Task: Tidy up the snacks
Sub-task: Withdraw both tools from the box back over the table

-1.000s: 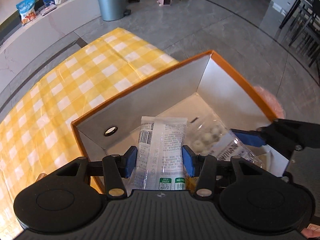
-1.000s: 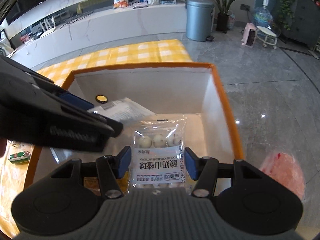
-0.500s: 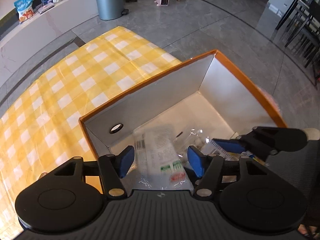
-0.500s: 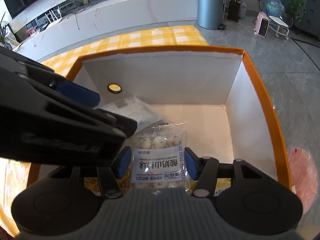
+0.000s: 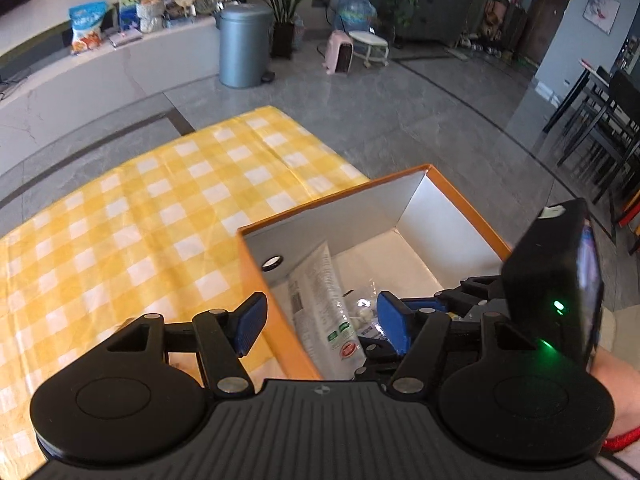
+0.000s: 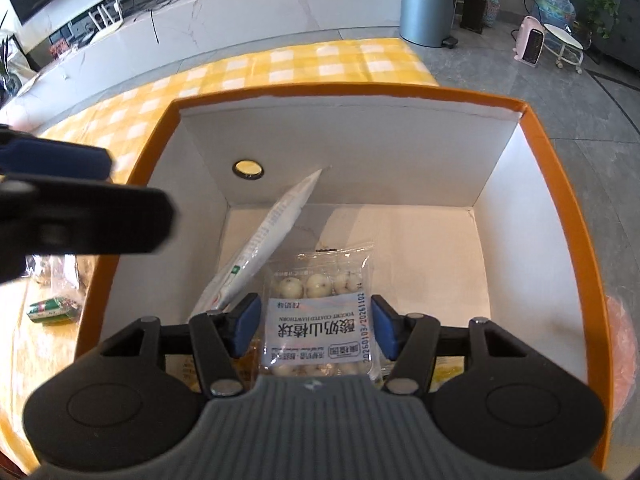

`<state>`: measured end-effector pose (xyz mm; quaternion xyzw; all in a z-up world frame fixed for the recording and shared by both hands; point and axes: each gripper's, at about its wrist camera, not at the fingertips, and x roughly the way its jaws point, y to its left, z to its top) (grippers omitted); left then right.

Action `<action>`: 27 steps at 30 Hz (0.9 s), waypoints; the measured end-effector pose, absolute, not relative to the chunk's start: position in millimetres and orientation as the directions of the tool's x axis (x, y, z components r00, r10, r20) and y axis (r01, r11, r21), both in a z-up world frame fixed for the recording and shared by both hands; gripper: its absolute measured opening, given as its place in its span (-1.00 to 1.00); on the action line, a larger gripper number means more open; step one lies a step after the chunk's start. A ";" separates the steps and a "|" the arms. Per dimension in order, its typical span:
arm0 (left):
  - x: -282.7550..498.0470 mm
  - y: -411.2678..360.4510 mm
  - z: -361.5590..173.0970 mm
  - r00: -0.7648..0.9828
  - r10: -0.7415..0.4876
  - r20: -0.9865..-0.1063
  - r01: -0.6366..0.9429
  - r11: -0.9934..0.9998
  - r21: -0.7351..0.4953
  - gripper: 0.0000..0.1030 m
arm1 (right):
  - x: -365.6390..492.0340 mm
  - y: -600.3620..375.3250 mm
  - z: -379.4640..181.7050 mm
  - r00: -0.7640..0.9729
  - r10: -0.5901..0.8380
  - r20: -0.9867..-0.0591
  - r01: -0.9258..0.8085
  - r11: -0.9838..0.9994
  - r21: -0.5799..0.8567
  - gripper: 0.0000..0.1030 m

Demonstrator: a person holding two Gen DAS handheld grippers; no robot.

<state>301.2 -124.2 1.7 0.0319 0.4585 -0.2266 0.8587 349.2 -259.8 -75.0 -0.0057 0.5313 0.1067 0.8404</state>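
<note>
An orange box [image 6: 360, 90] with white inner walls stands at the corner of the yellow checked table. A long white snack packet [image 6: 264, 248] leans inside it against the left wall. My left gripper [image 5: 322, 316] is open above the box's left wall [image 5: 280, 320], one pad on each side, and holds nothing. A clear packet of white yogurt hawthorn balls [image 6: 320, 312] sits between the pads of my right gripper [image 6: 314, 320], low in the box over yellow packets [image 6: 248, 364]. Those jaws are opening, and a thin gap shows at the left pad.
On the tablecloth [image 5: 160, 216] left of the box lie a small green packet [image 6: 52, 310] and a clear bag [image 6: 60, 276]. The table ends just past the box, over grey floor. A grey bin [image 5: 244, 46] stands far behind. Something pink [image 6: 618, 344] lies on the floor to the right.
My left gripper let go of the white packet, which dropped into the box, then rose and drew off to the left. My right gripper sank a little into the box and its jaws widened.
</note>
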 end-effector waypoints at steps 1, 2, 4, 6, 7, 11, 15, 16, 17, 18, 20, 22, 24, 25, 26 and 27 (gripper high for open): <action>297.8 -119.7 3.9 0.484 -0.365 -0.795 0.415 0.896 -0.159 0.44 | 348.1 -258.7 -74.6 0.414 0.164 -0.895 -0.187 0.978 0.093 0.17; 294.5 -115.3 5.9 0.490 -0.372 -0.788 0.411 0.896 -0.167 0.44 | 347.0 -258.5 -74.0 0.417 0.157 -0.895 -0.187 0.979 0.084 0.17; 289.1 -107.0 8.2 0.501 -0.379 -0.779 0.398 0.899 -0.182 0.44 | 345.4 -258.9 -73.1 0.414 0.151 -0.898 -0.185 0.979 0.079 0.17; 284.0 -100.5 8.9 0.512 -0.374 -0.773 0.387 0.904 -0.182 0.44 | 342.8 -259.8 -71.2 0.411 0.148 -0.899 -0.180 0.980 0.079 0.19; 281.4 -97.0 8.7 0.517 -0.370 -0.772 0.381 0.907 -0.180 0.44 | 341.5 -260.1 -69.5 0.411 0.149 -0.900 -0.182 0.980 0.079 0.22; 267.5 -83.5 8.9 0.529 -0.368 -0.765 0.366 0.912 -0.186 0.44 | 333.3 -260.2 -62.1 0.420 0.144 -0.896 -0.184 0.980 0.071 0.25; 255.5 -72.2 8.7 0.535 -0.361 -0.764 0.351 0.917 -0.187 0.44 | 322.8 -256.7 -50.9 0.436 0.124 -0.891 -0.186 0.981 0.045 0.30; 252.0 -69.2 9.4 0.539 -0.355 -0.764 0.349 0.919 -0.182 0.44 | 319.6 -255.7 -47.6 0.444 0.118 -0.888 -0.189 0.981 0.036 0.33; 248.4 -66.5 10.4 0.544 -0.350 -0.763 0.346 0.922 -0.176 0.44 | 314.9 -254.3 -43.9 0.452 0.113 -0.885 -0.192 0.981 0.027 0.34; 243.4 -62.9 11.6 0.551 -0.346 -0.759 0.344 0.923 -0.171 0.44 | 310.4 -253.1 -39.6 0.462 0.109 -0.880 -0.194 0.981 0.020 0.34; 233.2 -56.0 14.2 0.568 -0.342 -0.749 0.342 0.926 -0.163 0.45 | 300.2 -251.0 -28.9 0.489 0.105 -0.866 -0.194 0.981 0.010 0.38; 222.5 -48.2 17.5 0.587 -0.333 -0.738 0.333 0.930 -0.154 0.45 | 286.7 -248.0 -15.5 0.525 0.115 -0.843 -0.190 0.982 0.015 0.41; 210.5 -37.5 20.0 0.610 -0.323 -0.723 0.319 0.936 -0.148 0.46 | 271.9 -243.4 -2.8 0.562 0.132 -0.817 -0.192 0.981 0.027 0.43; 204.3 -31.5 20.7 0.624 -0.314 -0.716 0.307 0.940 -0.145 0.47 | 264.3 -240.3 2.7 0.579 0.140 -0.803 -0.194 0.981 0.031 0.45; 198.8 -25.5 21.4 0.636 -0.304 -0.709 0.294 0.945 -0.142 0.48 | 256.6 -236.9 8.0 0.595 0.149 -0.789 -0.198 0.980 0.036 0.45; 193.5 -19.3 21.5 0.648 -0.294 -0.703 0.280 0.950 -0.139 0.48 | 248.6 -232.9 12.6 0.611 0.162 -0.775 -0.205 0.978 0.043 0.45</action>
